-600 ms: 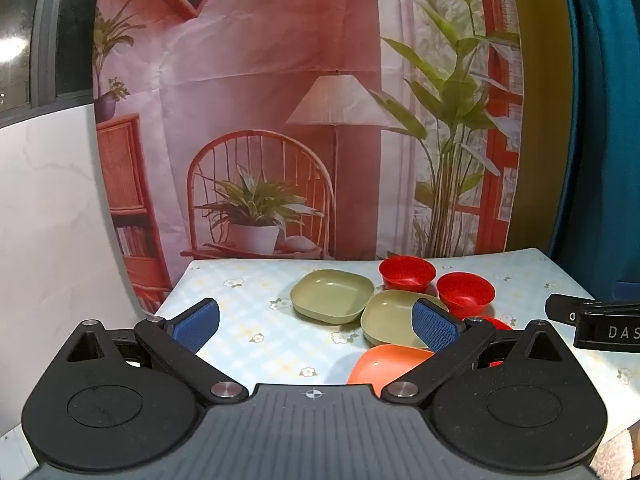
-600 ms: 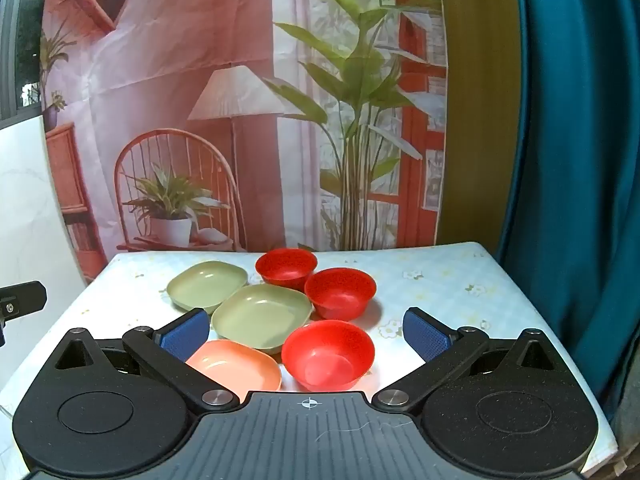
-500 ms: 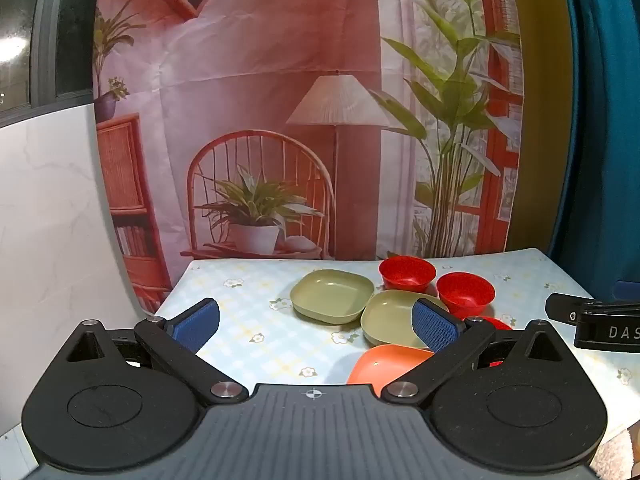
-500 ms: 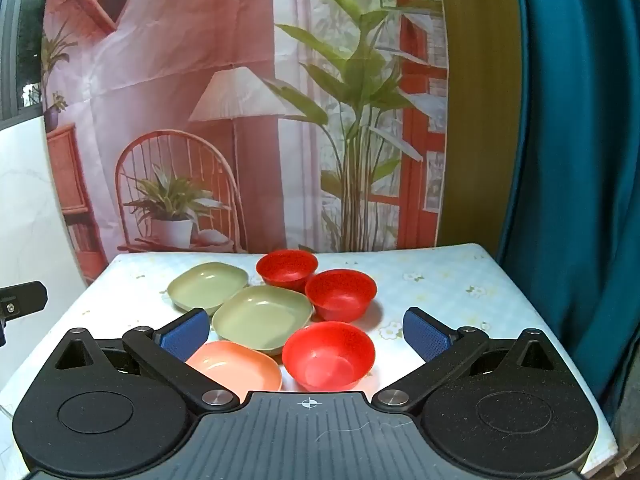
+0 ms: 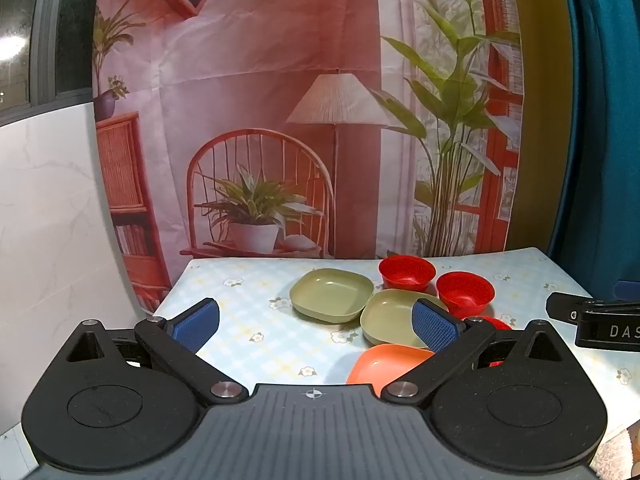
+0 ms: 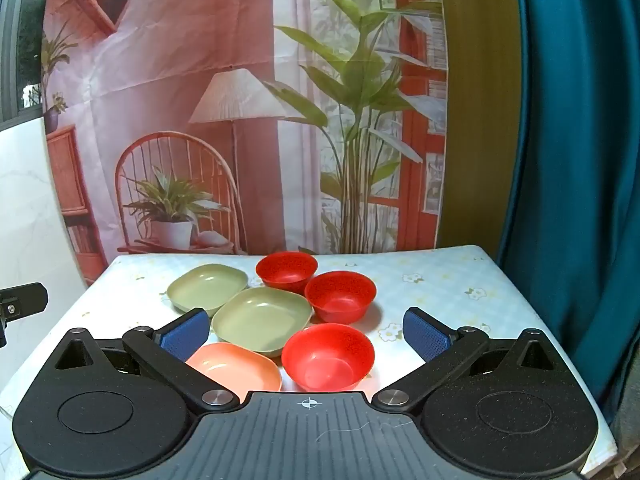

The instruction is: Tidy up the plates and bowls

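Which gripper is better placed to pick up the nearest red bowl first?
Right. The right gripper is open with the nearest red bowl centred just ahead of it. For the left gripper, that bowl sits off to the side, mostly hidden.

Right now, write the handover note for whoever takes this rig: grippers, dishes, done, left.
Left gripper: open, empty, above the table's near left.
Right gripper: open, empty, above the near edge, facing the dishes.
On the floral table: two green plates, one orange plate, three red bowls, clustered close together, none stacked.
Done: nothing sorted.
Left: stack plates with plates, bowls with bowls.
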Demonstrator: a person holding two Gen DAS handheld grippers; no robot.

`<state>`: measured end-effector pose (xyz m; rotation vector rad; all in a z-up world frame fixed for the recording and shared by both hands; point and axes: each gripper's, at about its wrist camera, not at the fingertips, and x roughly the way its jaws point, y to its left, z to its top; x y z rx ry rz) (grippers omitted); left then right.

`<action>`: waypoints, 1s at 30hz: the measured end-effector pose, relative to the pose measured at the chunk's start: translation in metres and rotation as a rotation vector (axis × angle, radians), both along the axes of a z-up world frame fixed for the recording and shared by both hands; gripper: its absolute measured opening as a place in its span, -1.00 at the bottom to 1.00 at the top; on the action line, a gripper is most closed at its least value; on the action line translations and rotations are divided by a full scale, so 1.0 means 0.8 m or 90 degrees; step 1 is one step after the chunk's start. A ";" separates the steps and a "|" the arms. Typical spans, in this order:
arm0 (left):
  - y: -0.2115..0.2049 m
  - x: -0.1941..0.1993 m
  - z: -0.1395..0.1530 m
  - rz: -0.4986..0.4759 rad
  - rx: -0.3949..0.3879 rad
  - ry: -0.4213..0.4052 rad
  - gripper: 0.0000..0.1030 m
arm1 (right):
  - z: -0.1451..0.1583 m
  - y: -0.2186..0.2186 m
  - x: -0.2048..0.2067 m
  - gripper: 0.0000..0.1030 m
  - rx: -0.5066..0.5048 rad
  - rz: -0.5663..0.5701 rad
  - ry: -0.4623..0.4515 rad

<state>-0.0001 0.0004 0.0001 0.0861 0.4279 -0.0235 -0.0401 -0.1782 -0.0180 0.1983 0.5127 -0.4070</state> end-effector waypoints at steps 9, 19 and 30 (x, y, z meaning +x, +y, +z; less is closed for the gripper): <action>0.000 0.000 0.000 0.000 0.000 0.001 1.00 | -0.001 0.001 0.000 0.99 0.000 0.000 0.000; 0.002 -0.001 -0.005 -0.002 -0.001 0.003 1.00 | -0.001 0.007 -0.001 0.99 -0.001 0.001 0.000; 0.000 0.002 -0.008 -0.001 -0.002 0.007 1.00 | -0.003 0.007 -0.001 0.99 -0.001 0.001 0.000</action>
